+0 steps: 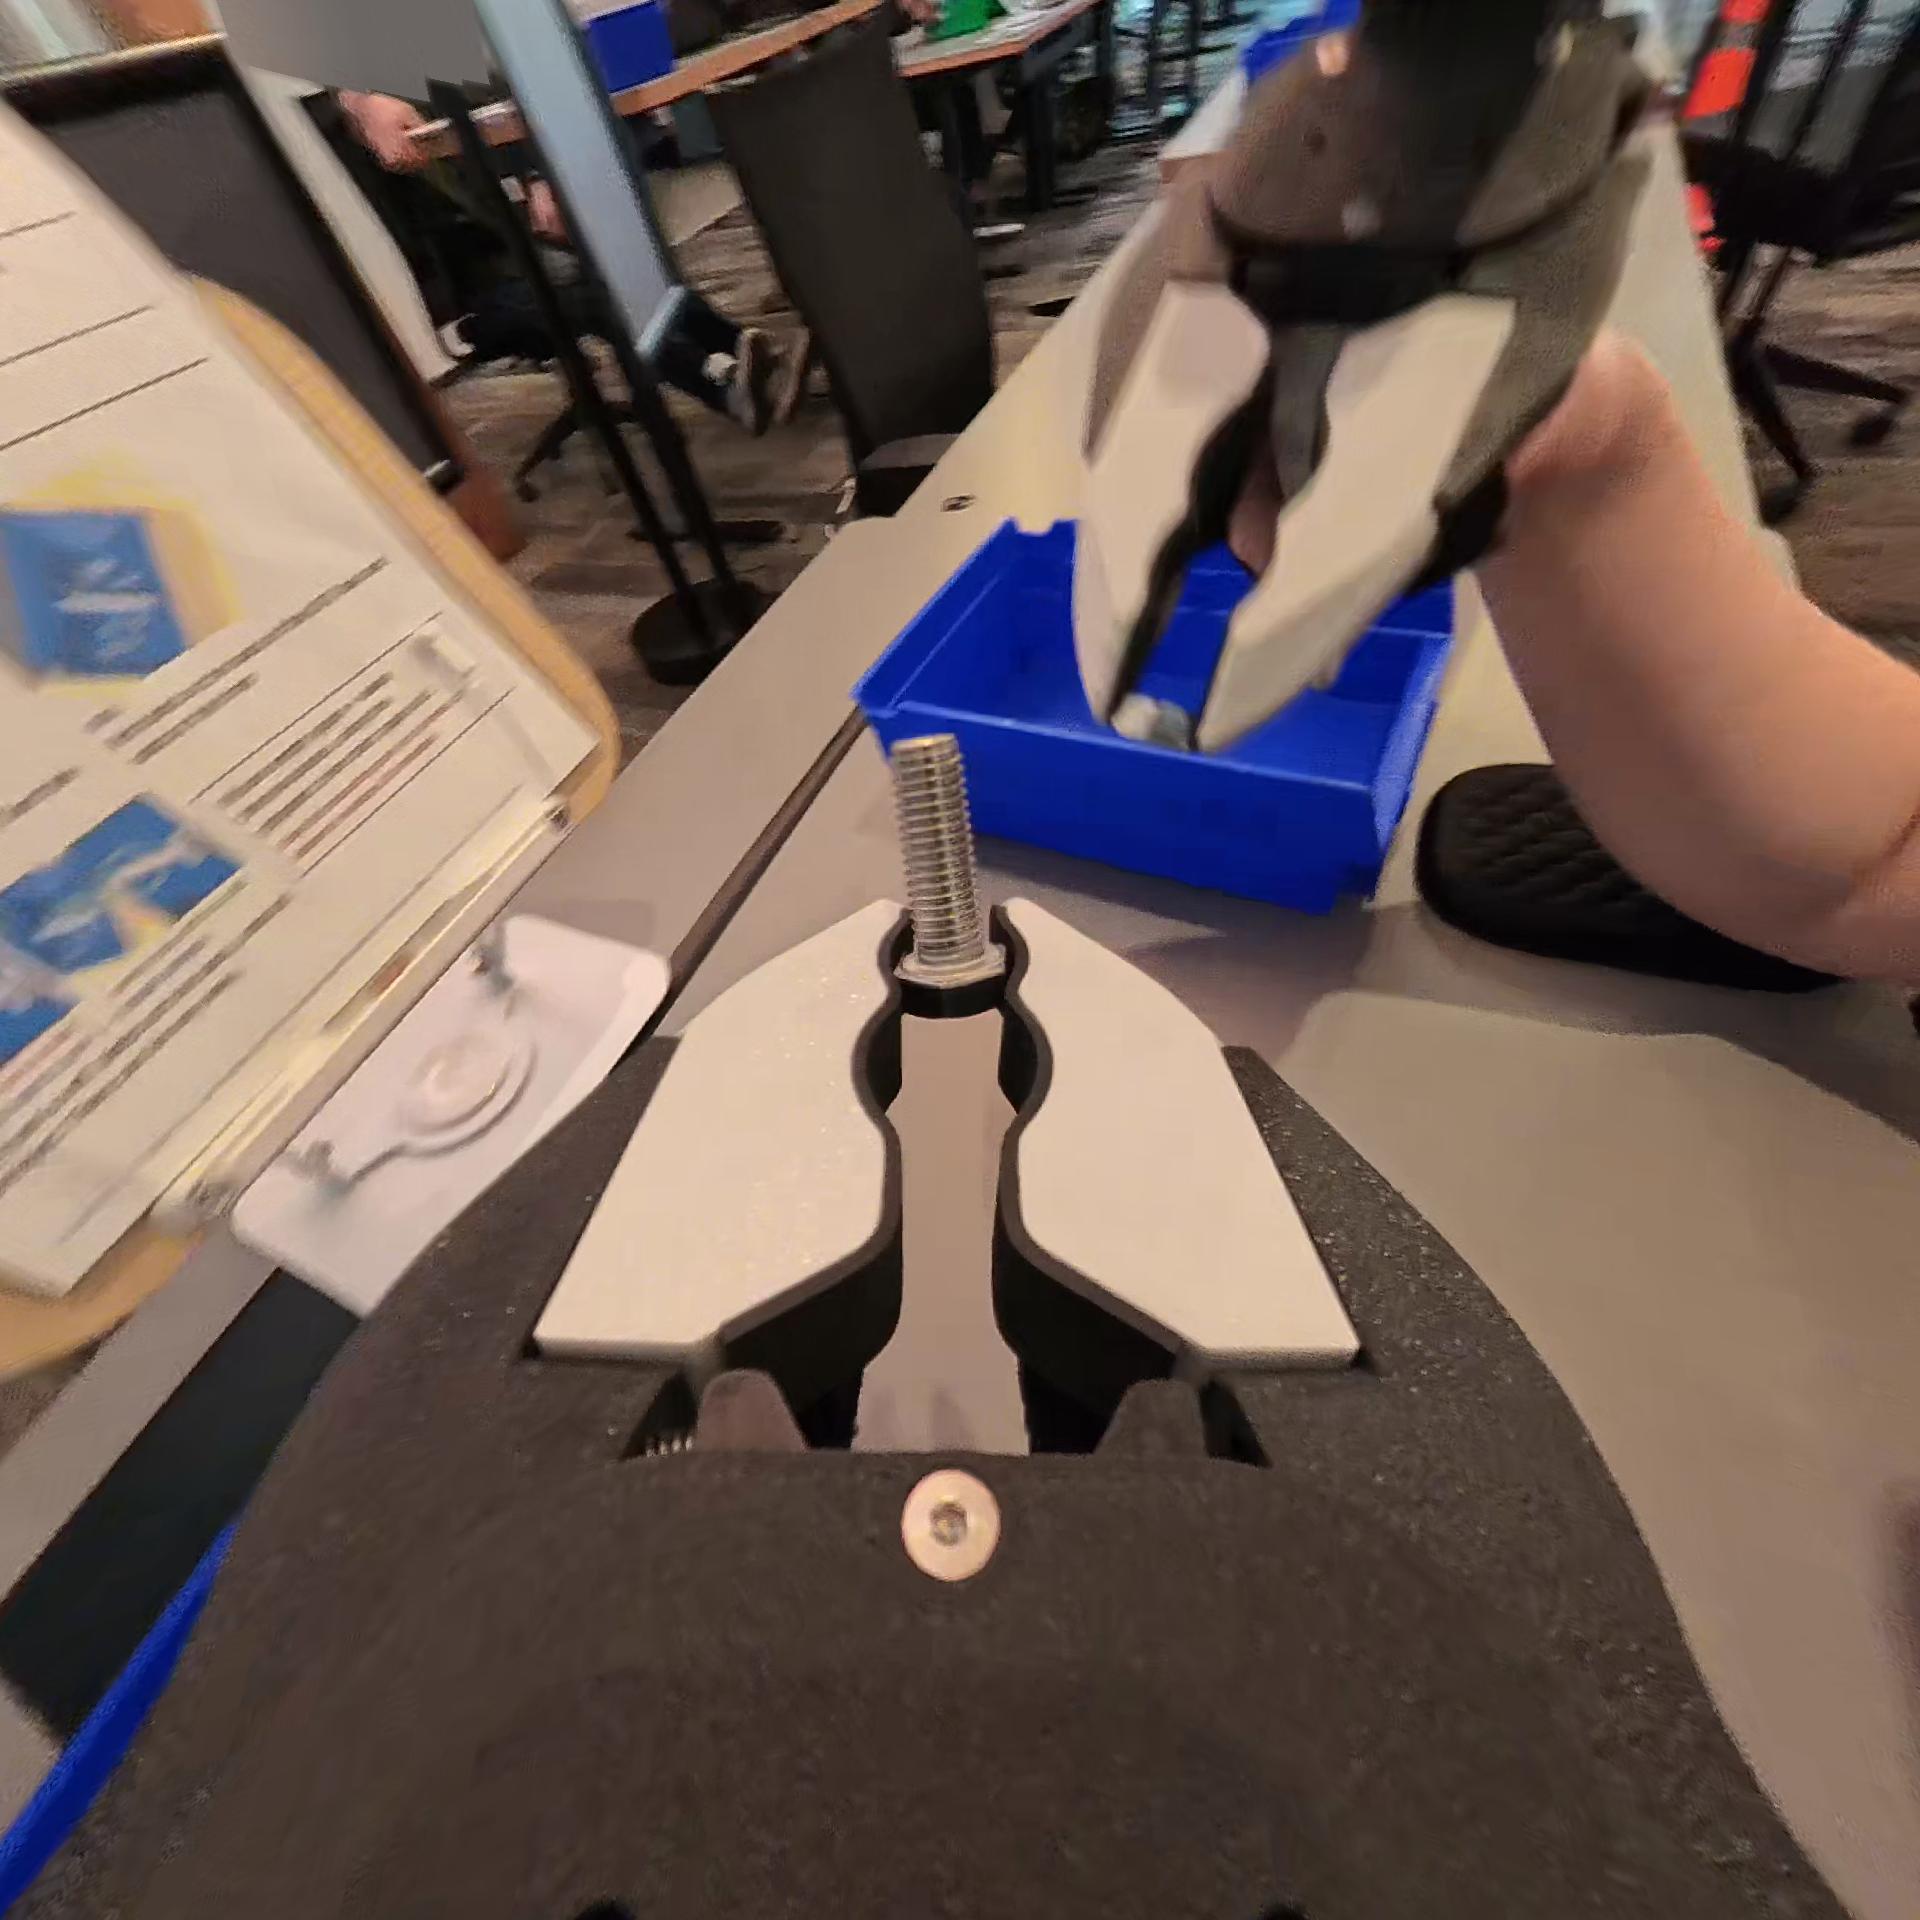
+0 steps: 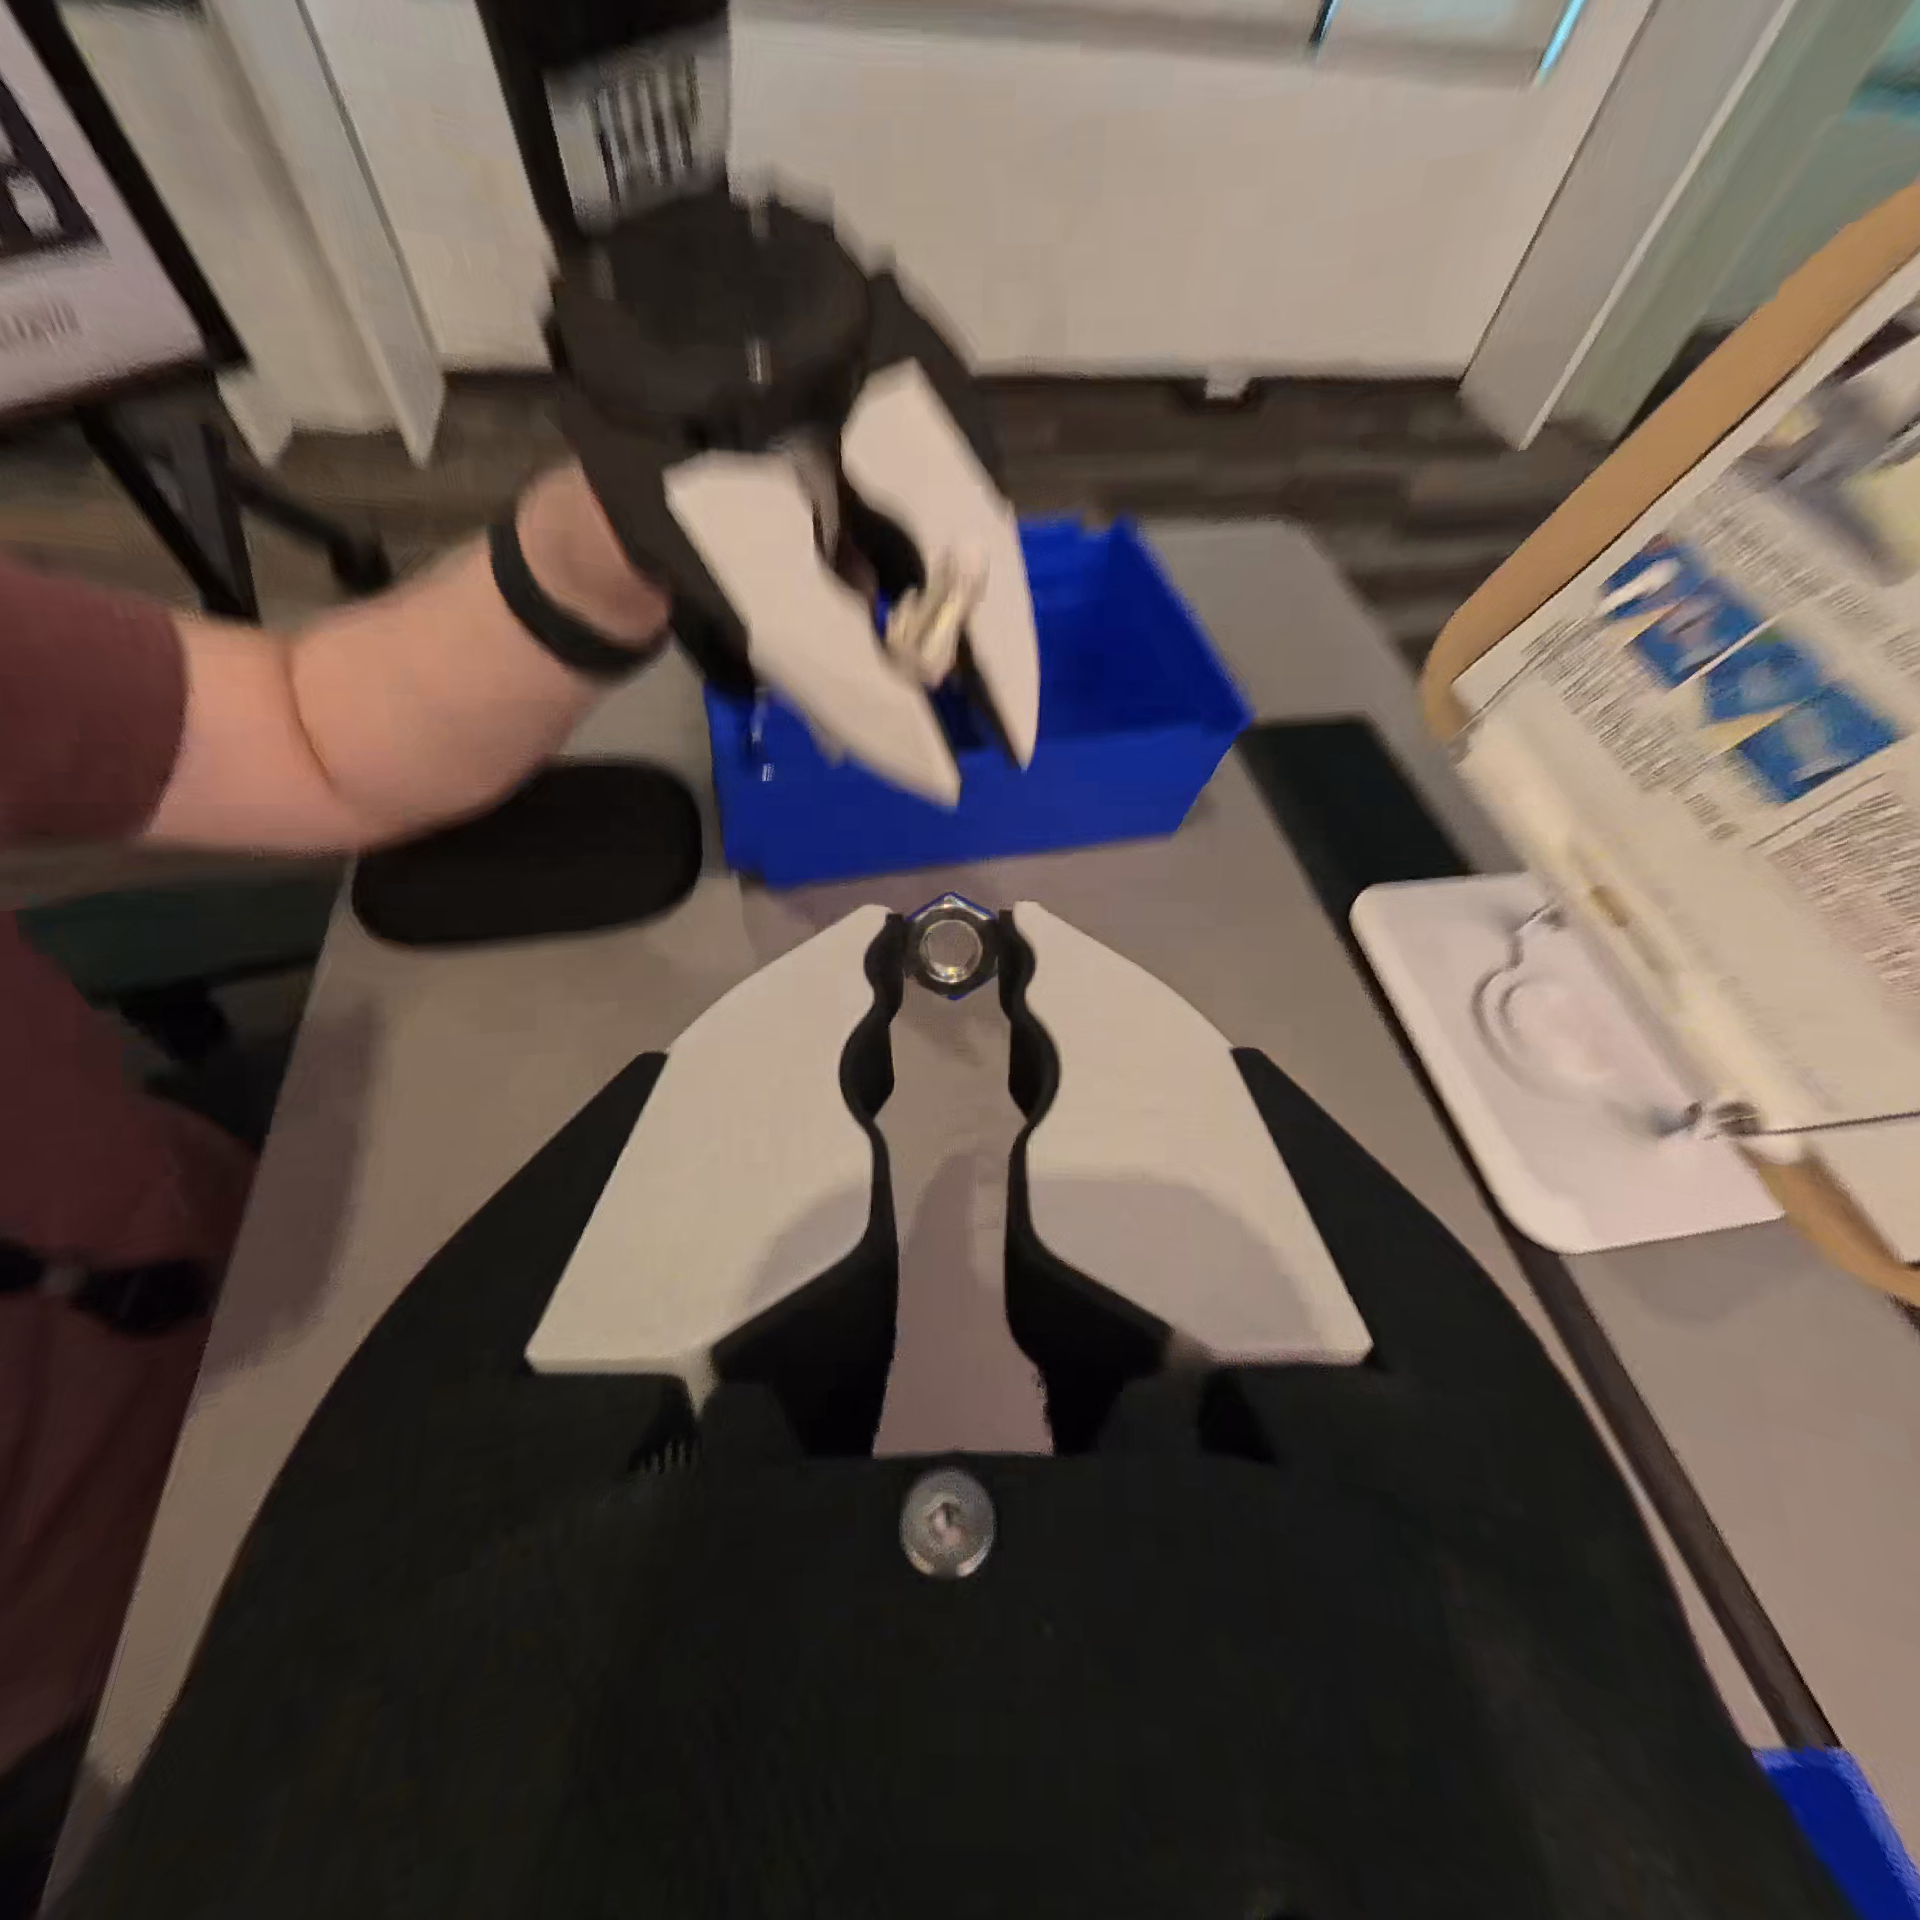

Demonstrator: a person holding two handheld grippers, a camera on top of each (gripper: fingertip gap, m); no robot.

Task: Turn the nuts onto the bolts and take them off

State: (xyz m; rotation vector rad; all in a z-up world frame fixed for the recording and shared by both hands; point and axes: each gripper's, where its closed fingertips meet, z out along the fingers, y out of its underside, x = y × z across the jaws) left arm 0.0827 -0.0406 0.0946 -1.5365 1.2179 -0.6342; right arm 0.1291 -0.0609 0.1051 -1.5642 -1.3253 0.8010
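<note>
A: At the centre of the left wrist view we see the bolt (image 1: pixel 935 847), a silver threaded shaft standing upright. Its hexagonal head sits in the notch at the tips of the left tool (image 1: pixel 948 961), whose pale fingers (image 1: pixel 774 1122) are pressed in on that head.

B: In the right wrist view we see the nut (image 2: pixel 948 948), a silver hexagon with its bore facing the camera. The right tool (image 2: pixel 948 951) pinches it between its tips.

A: From the left wrist view we also find that right tool farther off, tips pointing down over the blue bin (image 1: pixel 1153 790), with the nut a blurred grey spot between them. It lies up and to the right of the bolt's free end, apart from it.

B: The bin has dividers inside and rests on the grey surface (image 1: pixel 1558 1299). Just beside it lies a black padded rest (image 1: pixel 1579 883), under the forearm (image 1: pixel 1745 727) of the person holding the right tool.

A: At the surface's edge we note a white base (image 2: pixel 1538 1070) carrying a tilted sheet holder (image 2: pixel 1714 727) with printed pages, blurred in both views.

B: Beyond the surface, chairs and desks fill the room.
</note>
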